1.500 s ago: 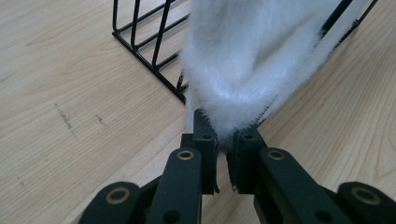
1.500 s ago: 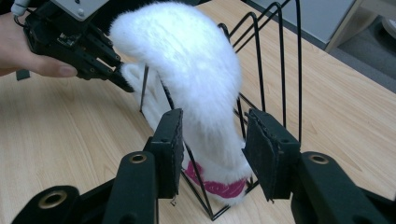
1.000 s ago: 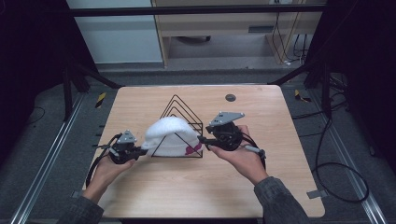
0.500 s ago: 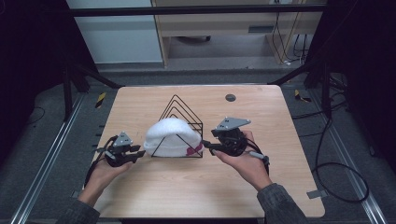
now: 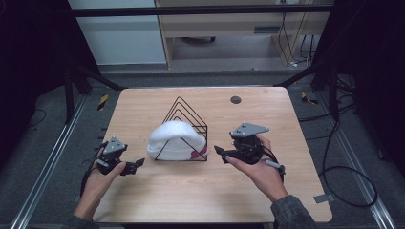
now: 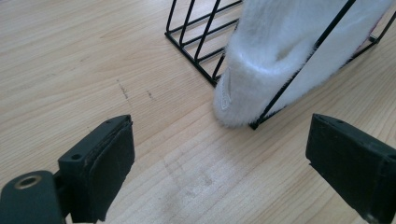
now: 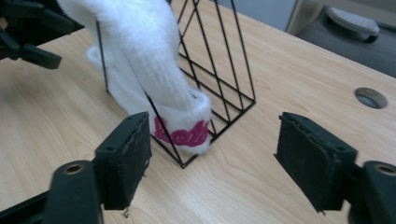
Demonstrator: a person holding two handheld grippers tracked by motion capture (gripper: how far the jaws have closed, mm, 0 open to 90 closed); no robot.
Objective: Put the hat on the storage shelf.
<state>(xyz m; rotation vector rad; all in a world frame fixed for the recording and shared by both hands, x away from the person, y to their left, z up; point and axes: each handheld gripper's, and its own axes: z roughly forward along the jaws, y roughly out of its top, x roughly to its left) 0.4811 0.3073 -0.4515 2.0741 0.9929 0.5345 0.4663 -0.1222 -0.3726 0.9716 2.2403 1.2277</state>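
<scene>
The pale wooden table (image 5: 200,195) has rounded corners, and its near half lies bare in front of the person, giving both hands open room from the front edge up to the rack. A small dark round grommet (image 5: 235,99) sits near the far edge, well apart from everything else. Beyond the table's sides run metal rails and dark floor with loose cables.

The black wire triangular rack (image 5: 184,114) stands upright around the table's middle, and the fluffy white knit hat (image 5: 173,138) is draped over its near wire frames, its folded brim reaching down to the tabletop (the brim carries pink lettering (image 7: 181,133) at the end toward the right gripper).

The left gripper (image 5: 136,164) is held in the person's left hand (image 5: 98,179) just left of the rack, its jaws spread wide with nothing between them; in the left gripper view the hat's brim end touches the wood ahead of the gap, apart from both pads (image 6: 114,175). The right gripper (image 5: 218,151) sits in the right hand (image 5: 258,167) near the rack's right corner, jaws likewise wide and empty. In the right gripper view the lettered brim end lies just beyond the left pad (image 7: 135,156), not touching it.
</scene>
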